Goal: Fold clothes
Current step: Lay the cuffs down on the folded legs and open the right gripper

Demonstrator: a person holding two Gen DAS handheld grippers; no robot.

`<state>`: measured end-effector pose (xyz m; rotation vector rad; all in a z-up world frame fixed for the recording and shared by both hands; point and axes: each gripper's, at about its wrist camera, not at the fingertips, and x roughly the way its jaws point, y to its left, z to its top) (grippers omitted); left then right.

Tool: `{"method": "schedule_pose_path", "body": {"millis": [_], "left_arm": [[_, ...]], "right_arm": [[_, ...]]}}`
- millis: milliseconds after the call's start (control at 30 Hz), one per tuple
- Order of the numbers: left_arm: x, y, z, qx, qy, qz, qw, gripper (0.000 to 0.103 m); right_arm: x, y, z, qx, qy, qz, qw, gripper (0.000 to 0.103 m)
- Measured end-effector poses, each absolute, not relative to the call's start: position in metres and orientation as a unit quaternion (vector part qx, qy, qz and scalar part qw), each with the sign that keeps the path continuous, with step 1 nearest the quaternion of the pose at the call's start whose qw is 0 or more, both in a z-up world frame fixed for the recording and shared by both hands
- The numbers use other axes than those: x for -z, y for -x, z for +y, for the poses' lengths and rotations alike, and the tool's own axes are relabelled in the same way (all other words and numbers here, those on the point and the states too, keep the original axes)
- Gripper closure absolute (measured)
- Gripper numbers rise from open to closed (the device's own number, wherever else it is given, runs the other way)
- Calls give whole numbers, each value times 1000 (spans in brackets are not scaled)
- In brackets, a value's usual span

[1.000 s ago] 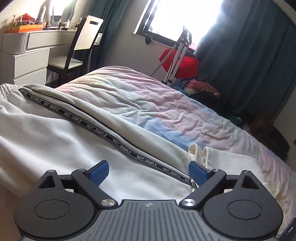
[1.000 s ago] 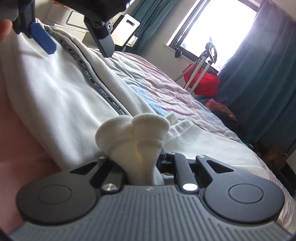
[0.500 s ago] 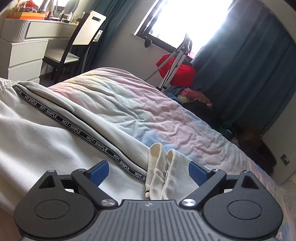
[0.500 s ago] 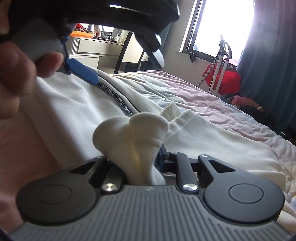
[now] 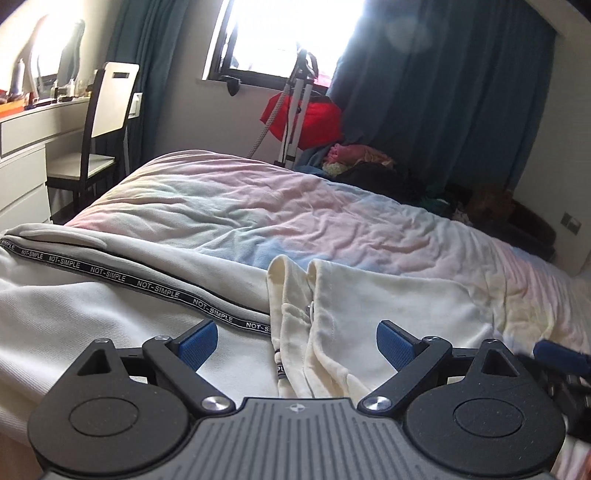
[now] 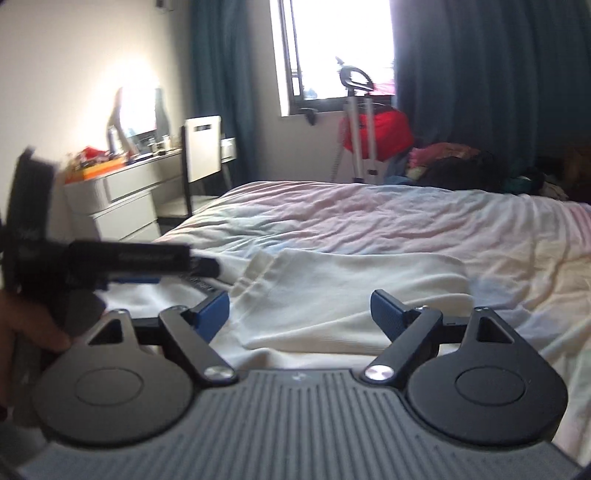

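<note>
White trousers with a black NOT-SIMPLE tape lie across the pastel bed cover. A cream folded garment rests on their right end. My left gripper hangs open just above the cream fold, touching nothing. One blue pad of my right gripper shows at the right edge. In the right wrist view my right gripper is opening, with nothing between its jaws and the cream garment lying below. The left gripper shows blurred at the left, held by a hand.
A dark chair and a white dresser stand to the left of the bed. Beyond the bed are a window, a stand with a red bag, a heap of clothes and dark curtains.
My right gripper let go of the bunched white cloth, opened and rose. My left gripper shifted right, so the cream fold now lies in front of its open fingers.
</note>
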<state>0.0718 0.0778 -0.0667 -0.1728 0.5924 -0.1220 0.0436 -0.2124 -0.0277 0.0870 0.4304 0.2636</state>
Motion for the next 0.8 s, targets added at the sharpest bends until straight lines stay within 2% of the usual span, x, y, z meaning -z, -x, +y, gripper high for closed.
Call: {"method": "schedule_pose_path", "body": {"millis": [167,333,433,567,667,733,800], "left_arm": [[78,-69,68,43,55,300,951,9],[89,-73,73,24,48,319,946,9],[83,-69,82,36,81,313,946,13],[73,-61,93,75,141,298,941,17],[69,-58,94,107,170,294,935,26],[71,-59,88,120,161,299,933,28],[73,-60,81,132,150,304,931,38]], "right_arm": [[52,-80,-243,-28,-63,269,961,63],[94,-95,-247,-10,-83,338,938,65],[96,-93,-243,-9,-67,337,939,64],[92,-89,-252,-11,-102,336,936,64],[89,-88,-254,-12,-108,335,936,64],[88,-87,-255,-11,-109,335,936,64],[88,-88,-253,-11,-104,334,937,64]]}}
